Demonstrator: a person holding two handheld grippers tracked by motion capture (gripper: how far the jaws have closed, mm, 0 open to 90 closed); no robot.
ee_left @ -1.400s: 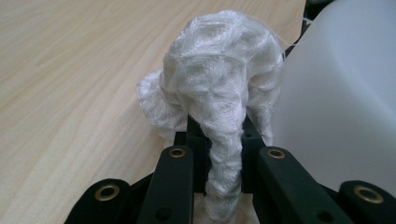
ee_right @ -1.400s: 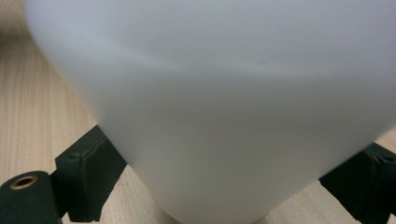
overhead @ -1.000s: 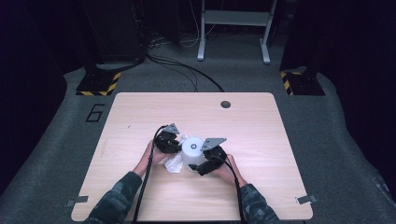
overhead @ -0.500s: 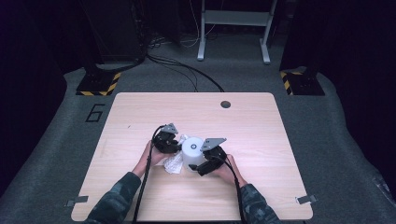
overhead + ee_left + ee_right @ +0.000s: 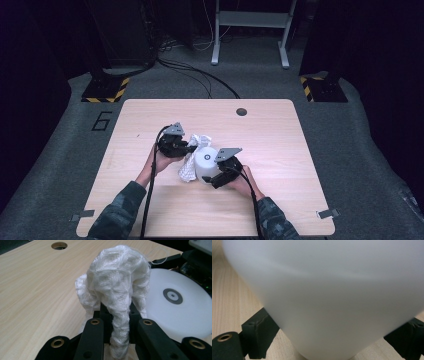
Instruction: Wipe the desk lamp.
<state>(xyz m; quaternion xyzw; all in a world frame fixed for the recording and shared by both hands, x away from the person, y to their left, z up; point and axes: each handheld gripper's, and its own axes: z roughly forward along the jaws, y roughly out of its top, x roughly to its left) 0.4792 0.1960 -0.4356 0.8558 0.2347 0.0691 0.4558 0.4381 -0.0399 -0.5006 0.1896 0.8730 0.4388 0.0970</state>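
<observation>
A white mesh cloth (image 5: 117,285) is pinched between the jaws of my left gripper (image 5: 117,315), bunched above the fingers with a twisted tail hanging below. In the high view the cloth (image 5: 191,167) hangs from the left gripper (image 5: 187,148) against the left side of a white round container (image 5: 206,159). The container's flat top (image 5: 180,310) has a small grey ring at its centre. My right gripper (image 5: 214,176) is shut on the container from the near right. Its fingers (image 5: 259,332) press both sides of the white container wall (image 5: 332,290).
The light wooden table (image 5: 150,120) has a round cable hole (image 5: 241,111) at the far middle. Beyond the table are grey floor, black cables, yellow-black striped stand feet (image 5: 105,92) and a metal frame (image 5: 250,30).
My left gripper has risen and drawn the cloth up beside the container, so less of it lies on the table. The right gripper and container have stayed put.
</observation>
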